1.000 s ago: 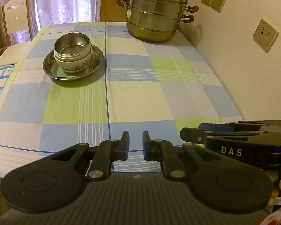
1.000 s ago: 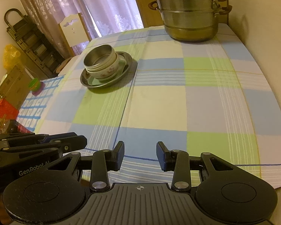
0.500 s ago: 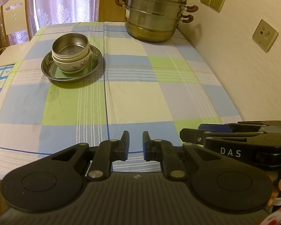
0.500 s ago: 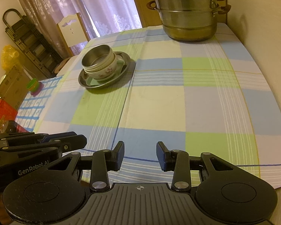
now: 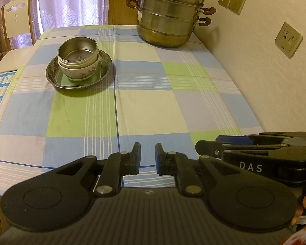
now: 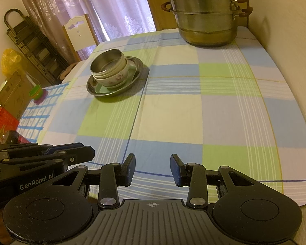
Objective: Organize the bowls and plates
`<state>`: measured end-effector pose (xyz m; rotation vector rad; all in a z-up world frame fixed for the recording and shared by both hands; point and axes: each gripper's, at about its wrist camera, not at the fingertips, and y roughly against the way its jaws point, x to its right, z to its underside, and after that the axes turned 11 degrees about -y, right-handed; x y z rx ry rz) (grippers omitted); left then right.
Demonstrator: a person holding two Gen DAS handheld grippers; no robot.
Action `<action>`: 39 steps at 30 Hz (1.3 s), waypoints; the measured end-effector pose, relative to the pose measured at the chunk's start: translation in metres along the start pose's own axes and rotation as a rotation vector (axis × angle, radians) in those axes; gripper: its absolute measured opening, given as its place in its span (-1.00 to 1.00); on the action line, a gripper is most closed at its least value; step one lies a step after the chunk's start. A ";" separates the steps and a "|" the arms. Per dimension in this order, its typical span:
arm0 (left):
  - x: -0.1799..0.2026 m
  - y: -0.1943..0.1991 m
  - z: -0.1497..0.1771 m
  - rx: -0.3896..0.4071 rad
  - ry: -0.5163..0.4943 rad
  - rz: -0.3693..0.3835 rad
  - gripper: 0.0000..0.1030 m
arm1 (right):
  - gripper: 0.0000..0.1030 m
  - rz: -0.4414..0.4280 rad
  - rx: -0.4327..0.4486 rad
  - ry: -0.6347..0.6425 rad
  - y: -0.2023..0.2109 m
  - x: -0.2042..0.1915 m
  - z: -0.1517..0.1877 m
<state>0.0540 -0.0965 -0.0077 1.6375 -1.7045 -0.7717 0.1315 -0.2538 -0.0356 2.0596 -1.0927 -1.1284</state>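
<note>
A steel bowl (image 5: 78,50) sits nested in a white flowered ceramic bowl (image 5: 81,71), which stands on a green plate (image 5: 64,79) inside a steel plate (image 5: 104,61) at the table's left. The stack also shows in the right wrist view (image 6: 108,66). My left gripper (image 5: 148,156) is open by a narrow gap and empty, above the near table edge. My right gripper (image 6: 153,168) is open and empty, also at the near edge. Both are far from the stack. Each gripper shows from the side in the other's view, the right one (image 5: 255,153) and the left one (image 6: 51,157).
A large steel steamer pot (image 5: 169,16) stands at the table's far right against the wall. A checked cloth (image 5: 149,102) covers the table. A chair (image 6: 79,32) stands beyond the far left corner. A rack, boxes and a toy (image 6: 37,94) lie left of the table.
Both views have shifted slightly, so the stack and pot sit a little differently in frame. Nothing on the table moved. Both grippers keep the same opening.
</note>
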 end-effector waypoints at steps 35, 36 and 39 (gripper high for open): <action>-0.002 0.001 -0.004 0.003 0.003 -0.006 -0.77 | -0.26 -0.002 -0.007 0.014 -0.004 -0.002 -0.005; -0.003 0.001 -0.004 0.004 0.003 -0.008 -0.77 | -0.26 -0.002 -0.007 0.014 -0.004 -0.002 -0.004; -0.004 -0.001 -0.006 0.001 0.006 -0.009 -0.74 | -0.26 -0.002 -0.007 0.013 -0.004 -0.002 -0.004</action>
